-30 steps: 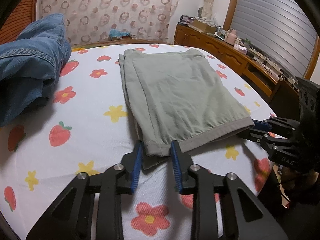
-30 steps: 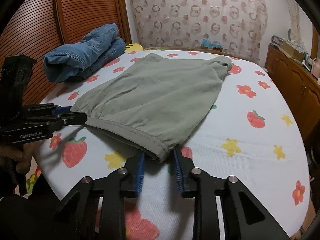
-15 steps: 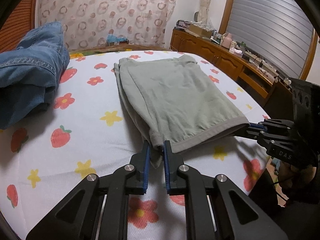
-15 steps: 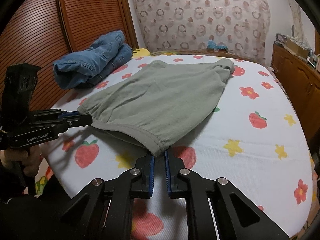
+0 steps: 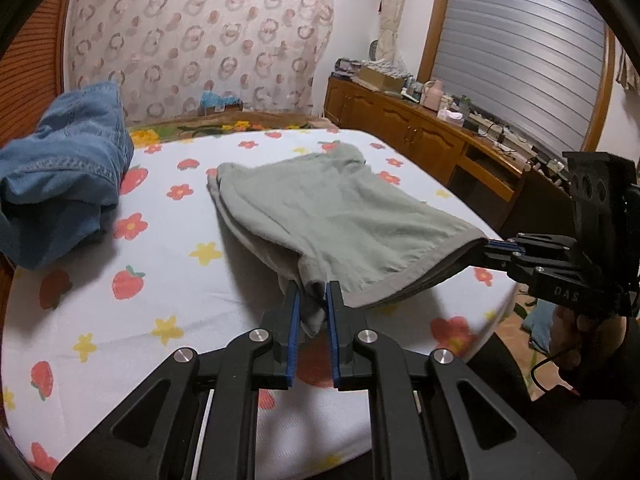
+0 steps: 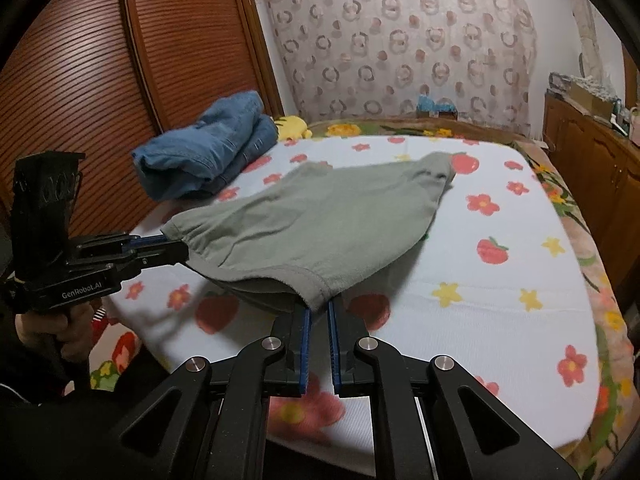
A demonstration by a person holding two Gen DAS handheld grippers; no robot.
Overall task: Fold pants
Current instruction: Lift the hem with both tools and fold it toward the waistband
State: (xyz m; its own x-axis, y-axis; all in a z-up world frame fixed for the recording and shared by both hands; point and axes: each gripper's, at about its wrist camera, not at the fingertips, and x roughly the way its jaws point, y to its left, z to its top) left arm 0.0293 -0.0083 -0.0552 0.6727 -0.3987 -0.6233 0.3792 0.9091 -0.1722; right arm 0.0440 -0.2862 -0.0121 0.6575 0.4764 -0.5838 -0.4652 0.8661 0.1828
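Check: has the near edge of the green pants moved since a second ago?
Yes. The green pants edge has lifted off the sheet, held in both shut grippers.

The soft sage-green cotton pants [image 5: 344,216] have a greyer hem band. The white quilted bed cover [image 5: 168,280] is printed with red strawberries, red flowers and yellow stars. At ten o'clock lie mid-blue denim jeans [image 5: 60,168] with pale stitching. The black plastic left gripper [image 5: 311,308] and black plastic right gripper [image 6: 318,316] have blue pads. At twelve o'clock hangs a cream curtain [image 5: 200,40] with brown rings.
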